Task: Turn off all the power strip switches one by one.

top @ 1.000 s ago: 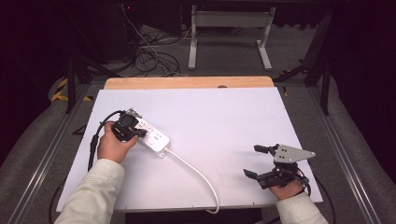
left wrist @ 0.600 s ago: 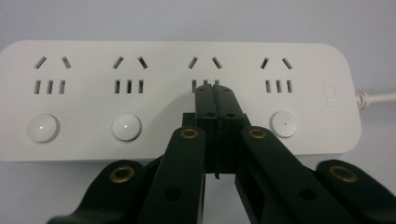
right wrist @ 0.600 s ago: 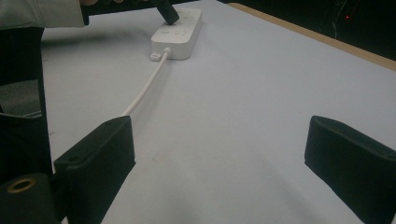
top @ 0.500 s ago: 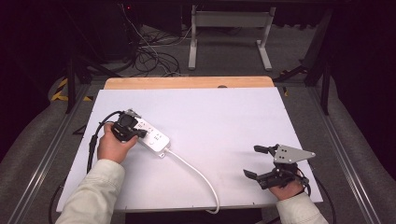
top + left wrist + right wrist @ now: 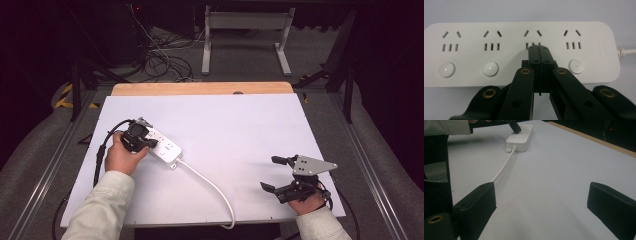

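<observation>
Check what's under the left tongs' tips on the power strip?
The shut left tongs rest over the third socket group of the power strip. Buttons one, two and four show; the third group's button and lower slots are covered.

Pale sleeves [image 5: 102, 205]; black fingers [image 5: 539, 53] w/ brass screws.

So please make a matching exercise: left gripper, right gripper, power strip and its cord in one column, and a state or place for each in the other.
Things:
1. left gripper
2. right gripper
3. power strip
4. cord

States or places:
A. white, runs to the table's near edge
B. jaws wide apart, nothing between them
C. jaws shut, tips over the third button
D. lies flat, four sockets facing up

Pairs: 1-C, 2-B, 3-D, 4-A
</observation>
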A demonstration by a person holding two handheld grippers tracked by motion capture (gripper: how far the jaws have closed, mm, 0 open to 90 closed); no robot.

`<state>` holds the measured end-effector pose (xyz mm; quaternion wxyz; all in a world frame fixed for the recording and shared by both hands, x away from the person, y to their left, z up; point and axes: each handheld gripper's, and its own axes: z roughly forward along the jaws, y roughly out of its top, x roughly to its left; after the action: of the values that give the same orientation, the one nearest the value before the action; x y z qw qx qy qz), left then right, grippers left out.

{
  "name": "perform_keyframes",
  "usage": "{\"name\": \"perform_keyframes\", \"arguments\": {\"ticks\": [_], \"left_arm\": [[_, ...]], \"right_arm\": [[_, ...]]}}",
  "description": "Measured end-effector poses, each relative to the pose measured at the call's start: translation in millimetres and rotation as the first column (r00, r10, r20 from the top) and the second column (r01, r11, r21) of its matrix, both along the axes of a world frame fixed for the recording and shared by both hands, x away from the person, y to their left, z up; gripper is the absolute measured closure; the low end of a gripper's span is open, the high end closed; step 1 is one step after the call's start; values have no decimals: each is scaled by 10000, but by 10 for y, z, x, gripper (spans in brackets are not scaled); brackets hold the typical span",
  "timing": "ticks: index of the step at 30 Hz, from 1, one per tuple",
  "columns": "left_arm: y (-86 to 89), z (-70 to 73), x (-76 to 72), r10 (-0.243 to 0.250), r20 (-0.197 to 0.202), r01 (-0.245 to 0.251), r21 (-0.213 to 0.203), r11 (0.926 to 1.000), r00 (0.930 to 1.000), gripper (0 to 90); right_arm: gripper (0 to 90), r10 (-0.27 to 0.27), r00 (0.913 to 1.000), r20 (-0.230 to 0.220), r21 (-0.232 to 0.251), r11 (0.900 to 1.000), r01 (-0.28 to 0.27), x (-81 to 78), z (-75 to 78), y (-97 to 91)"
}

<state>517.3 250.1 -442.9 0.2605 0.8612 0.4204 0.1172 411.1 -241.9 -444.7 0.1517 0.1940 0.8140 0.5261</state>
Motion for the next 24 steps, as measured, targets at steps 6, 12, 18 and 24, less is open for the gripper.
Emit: {"name": "perform_keyframes", "arguments": {"ticks": [6,12,18,24], "left_arm": [[-7,108,-45,-27,539,46,-351,9994,9985,900],[24,210,-84,-158,637,202,-697,9974,9978,900],[70,235,-88,-13,777,72,-764,9970,9970,900],[141,213,-58,88,1400,-110,155,9998,9901,900]], "right_arm": [[89,-6,10000,13,20,10000,6,4,2,-5],[88,-13,10000,-18,-60,10000,13,17,-6,7],[89,-19,10000,-21,-64,10000,19,14,-6,9],[88,-14,10000,-48,-59,10000,14,19,-10,10]]}}
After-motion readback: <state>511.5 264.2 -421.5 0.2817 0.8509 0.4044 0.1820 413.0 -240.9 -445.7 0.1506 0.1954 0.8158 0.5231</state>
